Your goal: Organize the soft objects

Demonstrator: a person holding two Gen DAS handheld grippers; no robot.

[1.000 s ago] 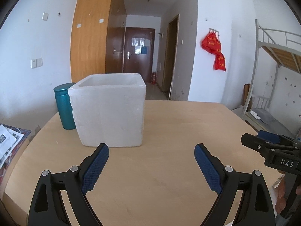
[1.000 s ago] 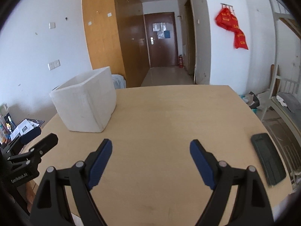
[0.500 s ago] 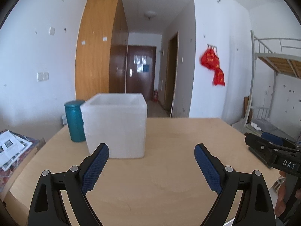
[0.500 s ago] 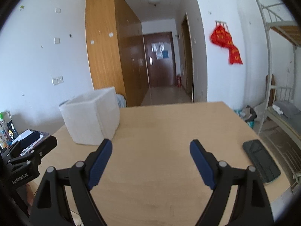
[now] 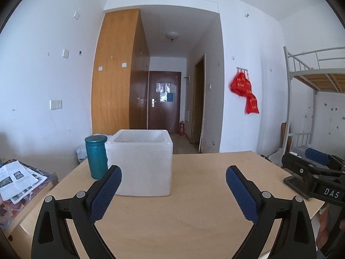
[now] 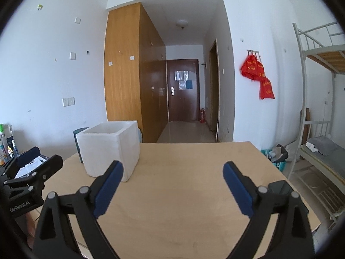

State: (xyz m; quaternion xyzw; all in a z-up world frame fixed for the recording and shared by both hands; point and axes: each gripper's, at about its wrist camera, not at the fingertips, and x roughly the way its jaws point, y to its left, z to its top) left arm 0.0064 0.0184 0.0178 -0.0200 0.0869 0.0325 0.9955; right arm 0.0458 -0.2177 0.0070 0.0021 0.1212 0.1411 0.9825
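While both tongs point nearly level over the pale wooden table (image 5: 194, 226), each is spread wide with nothing between its blue pads. The left gripper (image 5: 173, 191) faces a white foam box (image 5: 141, 164), which stands on the table ahead of it, in line with its left finger (image 5: 105, 192). A teal canister (image 5: 96, 156) stands upright just left of the box, close against its side. Off to the right of this gripper, the right gripper's black body lies at about the same height, side by side with it.

The right gripper (image 6: 172, 188) has just been opening further, and only bare tabletop shows between its pads. From it, the foam box lies ahead and to the left, beyond its left finger (image 6: 108, 188). A dark flat device (image 6: 280, 186) lies on the table behind its right finger. No soft object can be made out on the table; whether the box holds any cannot be told.
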